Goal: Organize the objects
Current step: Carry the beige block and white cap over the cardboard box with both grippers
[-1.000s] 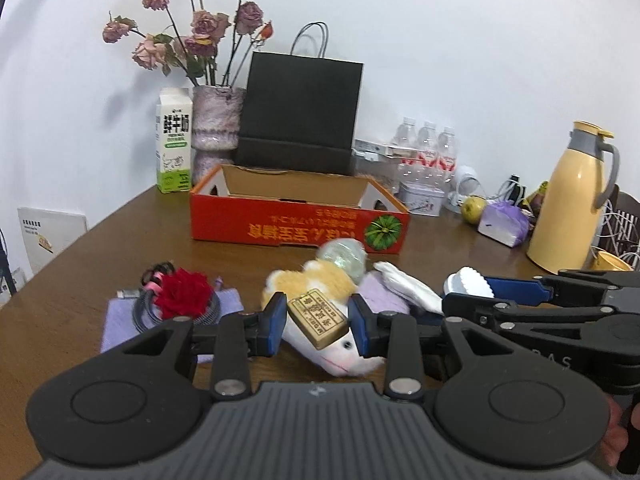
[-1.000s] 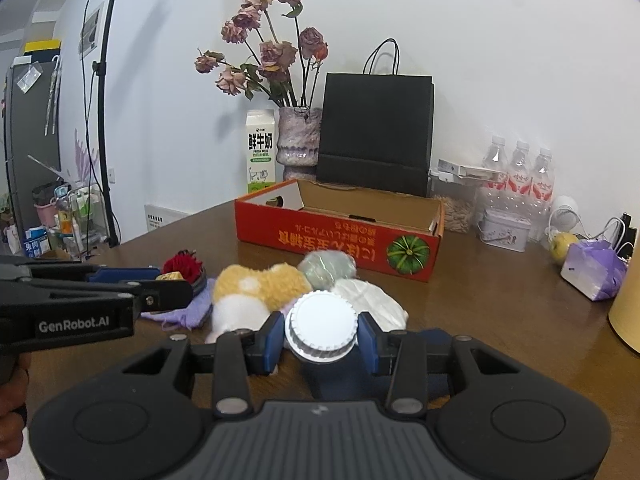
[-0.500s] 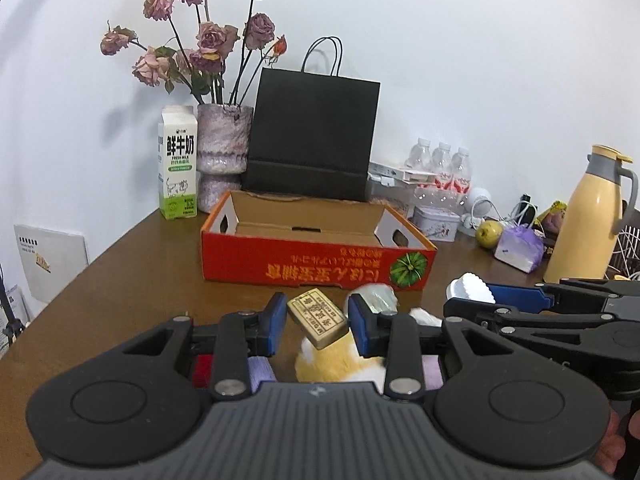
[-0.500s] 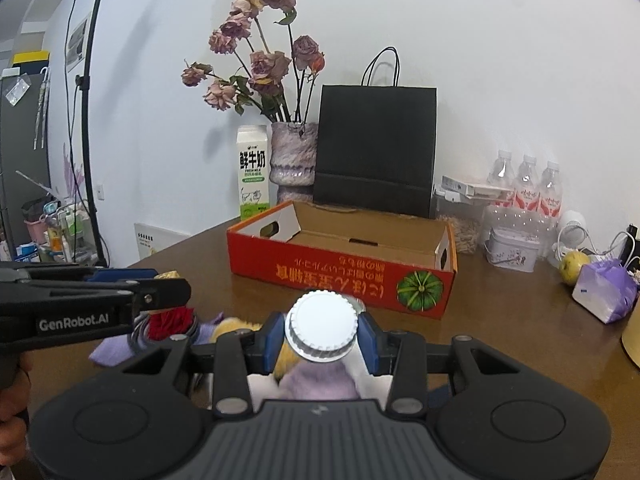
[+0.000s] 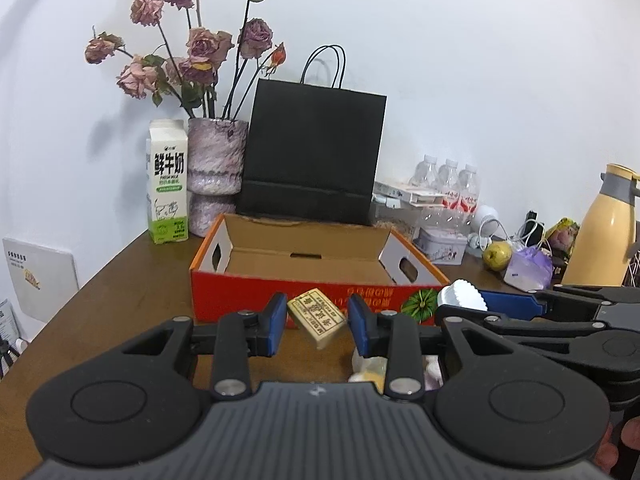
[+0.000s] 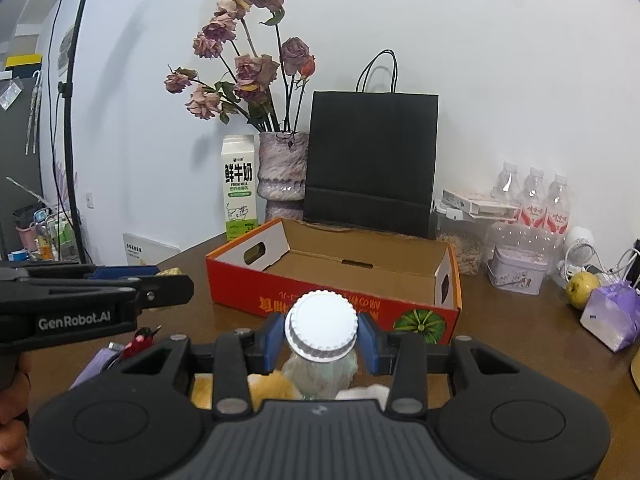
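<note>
- Left gripper (image 5: 317,317) clamped on a small tan block with printed characters (image 5: 317,316), blue pads against its two sides, block tilted and held clear of the table (image 5: 120,300).
- Right gripper (image 6: 321,333) closed around a white ribbed jar lid (image 6: 321,326), pads pressing the lid's rim from both sides; clear jar body (image 6: 320,372) hanging below the lid.
- Seen also from the left wrist view: right gripper (image 5: 460,304) off to the right, white lid edge (image 5: 462,299) showing at its tip.
- Seen from the right wrist view: left gripper (image 6: 168,276) off to the left, a sliver of the tan block at its tip.
- Open red cardboard box (image 5: 312,300) straight ahead of both grippers, near them, its brown floor bare where visible.
- Behind the box, against the wall: milk carton (image 5: 168,188), vase of dried roses (image 5: 216,168), black paper bag (image 5: 312,156).
- Right of the box: water bottles (image 5: 450,188), a small tin (image 5: 442,244), a green fruit (image 5: 497,255), a purple pouch (image 5: 528,270), a yellow thermos (image 5: 604,232).
- Below the right gripper: a yellow-and-white plush toy (image 6: 264,390), partly hidden; a purple cloth (image 6: 96,364) with a red item on it further left.
</note>
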`<state>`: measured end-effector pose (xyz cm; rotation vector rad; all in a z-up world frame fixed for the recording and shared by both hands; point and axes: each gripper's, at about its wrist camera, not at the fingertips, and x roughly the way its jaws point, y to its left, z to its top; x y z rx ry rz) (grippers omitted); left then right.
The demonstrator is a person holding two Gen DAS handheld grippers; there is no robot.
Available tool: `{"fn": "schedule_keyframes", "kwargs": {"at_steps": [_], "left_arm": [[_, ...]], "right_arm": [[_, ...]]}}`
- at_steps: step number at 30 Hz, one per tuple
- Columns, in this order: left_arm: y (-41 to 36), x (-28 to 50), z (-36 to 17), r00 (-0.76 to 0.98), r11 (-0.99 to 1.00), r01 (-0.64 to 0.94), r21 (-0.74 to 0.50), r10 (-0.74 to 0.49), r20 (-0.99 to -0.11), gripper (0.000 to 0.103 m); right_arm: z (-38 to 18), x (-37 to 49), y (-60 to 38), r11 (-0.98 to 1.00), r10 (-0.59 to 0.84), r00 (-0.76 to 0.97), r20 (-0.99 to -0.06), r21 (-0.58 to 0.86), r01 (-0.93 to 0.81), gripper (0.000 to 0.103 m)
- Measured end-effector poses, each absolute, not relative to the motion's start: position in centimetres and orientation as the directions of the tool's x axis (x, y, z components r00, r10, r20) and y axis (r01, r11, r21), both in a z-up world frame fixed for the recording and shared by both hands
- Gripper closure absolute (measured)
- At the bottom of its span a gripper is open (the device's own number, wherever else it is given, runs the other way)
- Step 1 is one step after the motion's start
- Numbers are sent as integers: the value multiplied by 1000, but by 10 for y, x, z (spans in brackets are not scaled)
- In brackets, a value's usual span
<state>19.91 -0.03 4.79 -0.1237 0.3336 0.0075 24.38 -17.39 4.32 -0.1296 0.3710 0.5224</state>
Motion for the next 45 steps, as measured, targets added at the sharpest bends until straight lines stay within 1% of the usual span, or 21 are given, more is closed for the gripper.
{"fn": "schedule_keyframes", "kwargs": {"at_steps": [11,19,23,33,37,41,45], "left_arm": [[7,243,64,959,988,-25,-150,-19,-284,69],[15,275,73,968,986,-47,-158,6,-251,69],[20,295,74,968,984,-60,-168,16,-250,69],[26,347,71,957,987,-68,-148,23,-290,69],[26,368,67,947,988,-78,-134,32,-319,69],[27,391,60,930,988,-89,-123,39,-364,69],[30,408,50,919,987,-99,-128,41,-392,69]], "right_arm": [[55,281,-161,856,475,806,-353,-25,-516,64],[62,310,-154,854,483,809,-334,-22,-519,64],[65,329,-152,857,483,812,-326,-15,-516,64],[64,380,-143,860,470,809,-353,-23,-510,64],[61,402,-144,864,465,804,-369,-7,-503,64],[50,426,-146,877,444,797,-409,15,-480,64],[32,447,-148,887,425,786,-449,32,-461,64]]}}
